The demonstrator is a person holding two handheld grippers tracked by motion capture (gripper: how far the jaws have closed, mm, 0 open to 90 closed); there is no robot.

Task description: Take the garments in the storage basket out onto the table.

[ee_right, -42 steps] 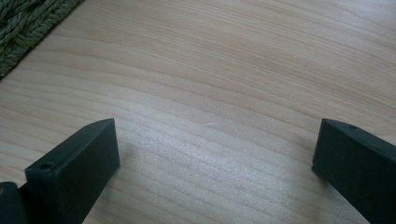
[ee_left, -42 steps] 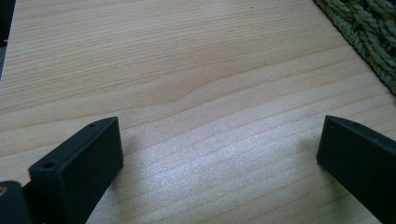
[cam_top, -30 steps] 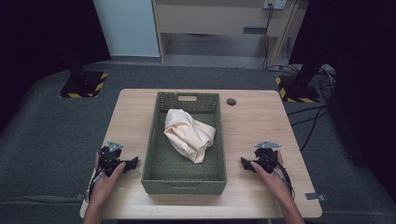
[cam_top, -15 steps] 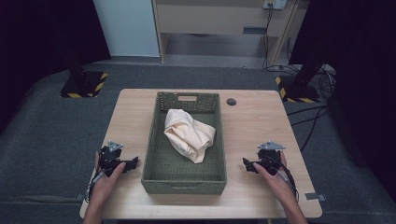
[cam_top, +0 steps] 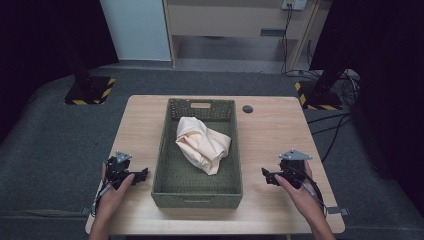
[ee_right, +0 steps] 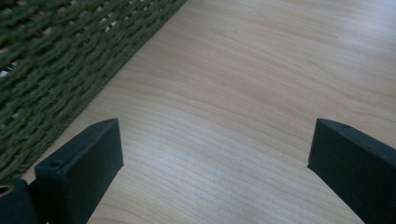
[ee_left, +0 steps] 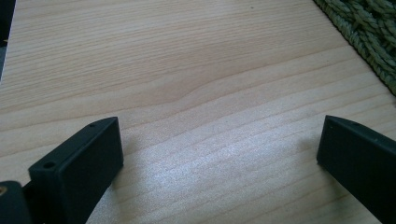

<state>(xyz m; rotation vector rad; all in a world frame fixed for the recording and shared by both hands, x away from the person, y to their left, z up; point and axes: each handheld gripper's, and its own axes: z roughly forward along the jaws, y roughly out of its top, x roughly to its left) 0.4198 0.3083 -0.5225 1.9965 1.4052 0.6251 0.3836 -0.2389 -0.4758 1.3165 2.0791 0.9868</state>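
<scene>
High view – table: we see a light wood table with a green woven basket in the middle.
High view – cloth: a cream cloth lies bunched up inside the basket, nearer the far end than the near end.
High view – left gripper: the left gripper sits low at the table's near left side, held in a hand, just beside the basket's left wall but not touching it. It points toward the basket.
High view – right gripper: the right gripper is at the near right side, held in the other hand, near the basket's right wall with bare wood between them. It points toward the basket too.
High view – small thing: a dark round spot sits in the table top by the basket's far right corner.
Left gripper view – jaws: we see the two black jaws standing wide apart, with nothing but bare wood between them.
Left gripper view – basket: a bit of the green weave shows at the top right corner.
Right gripper view – jaws: these jaws stand wide apart too – nothing is held.
Right gripper view – basket: the green woven wall runs along the top left, close to the left jaw, and we cannot tell if they touch.
</scene>
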